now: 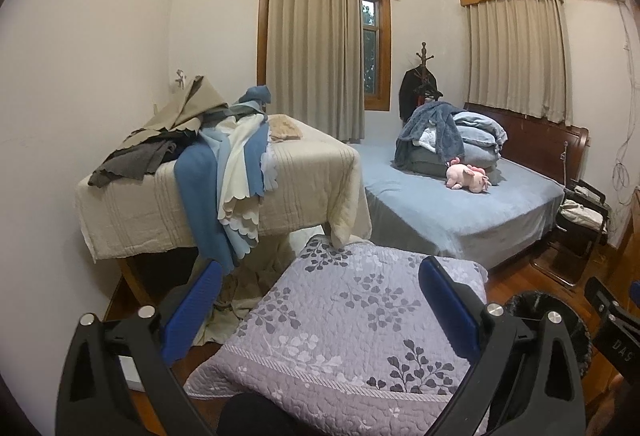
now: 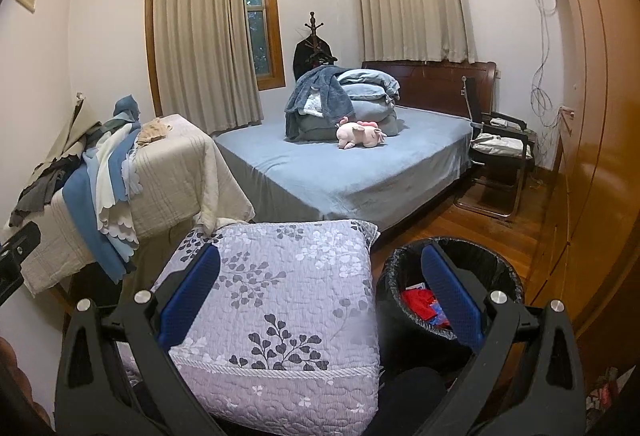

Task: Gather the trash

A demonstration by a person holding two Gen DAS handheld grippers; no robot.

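Note:
A round trash bin (image 2: 452, 276) lined with a black bag stands on the wood floor, to the right of a lilac floral quilted surface (image 2: 288, 296). Red and blue wrappers (image 2: 420, 306) lie inside it. My right gripper (image 2: 320, 260) is open and empty, its right finger over the bin's mouth. In the left wrist view my left gripper (image 1: 320, 274) is open and empty above the same lilac quilt (image 1: 340, 328), and the bin's rim (image 1: 532, 304) peeks out at the lower right. The other gripper's black body (image 1: 612, 320) shows at that view's right edge.
A table under a beige cover (image 1: 304, 172) holds piled blue, white and grey cloths (image 1: 224, 172). Behind it is a bed with a blue sheet (image 2: 360, 164), folded bedding and a pink plush toy (image 2: 360, 134). A black chair (image 2: 500, 152) and wooden wardrobe (image 2: 592, 116) stand at right.

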